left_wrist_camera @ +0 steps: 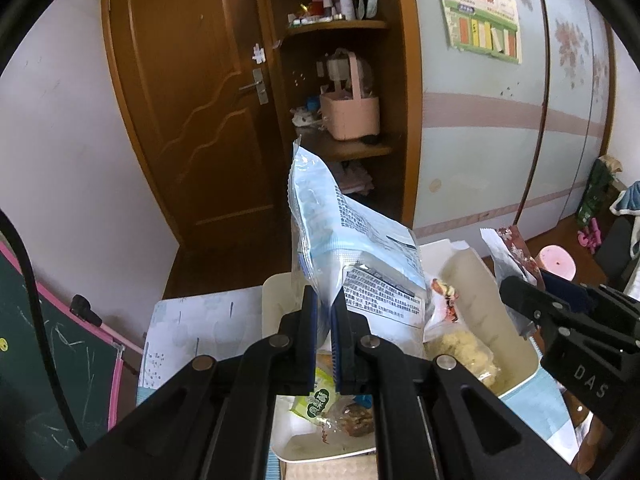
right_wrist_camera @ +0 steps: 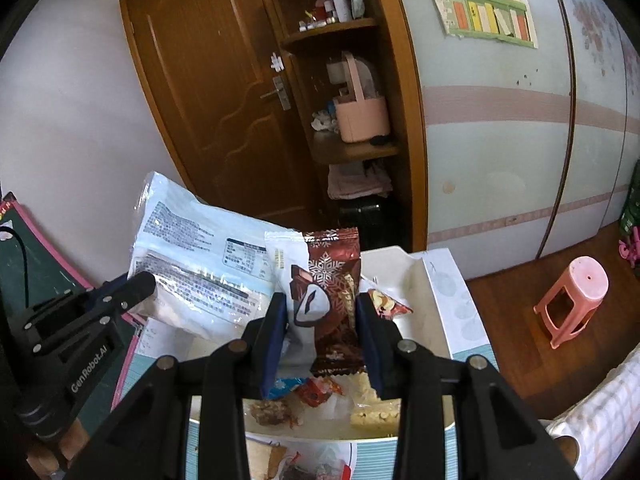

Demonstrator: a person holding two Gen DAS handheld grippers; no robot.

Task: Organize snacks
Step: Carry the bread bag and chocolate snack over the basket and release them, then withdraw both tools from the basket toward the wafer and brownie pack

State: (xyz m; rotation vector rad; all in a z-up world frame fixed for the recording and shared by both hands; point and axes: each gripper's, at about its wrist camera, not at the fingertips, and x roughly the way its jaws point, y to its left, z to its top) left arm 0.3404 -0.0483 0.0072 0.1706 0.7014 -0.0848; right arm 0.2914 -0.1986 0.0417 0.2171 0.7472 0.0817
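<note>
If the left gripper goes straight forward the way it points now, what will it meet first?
Probably the white tray of loose snacks just below and ahead. The left gripper, shut on the light-blue packet, angles downward toward it; depth is unclear, so this is a guess.

Brown wooden door (left_wrist_camera: 192,112); open shelves (left_wrist_camera: 340,148); pale-blue wardrobe (left_wrist_camera: 480,140); pink stool (right_wrist_camera: 572,300)

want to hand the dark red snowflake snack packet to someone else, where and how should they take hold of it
Best bet is the crimped top seal of the dark red snowflake packet, coming from above. The right gripper already clamps the lower body from both sides, so the packet stands upright with its flat top edge free above the jaws. The blue-and-white bag crowds the left side, so above looks clearest.
</note>
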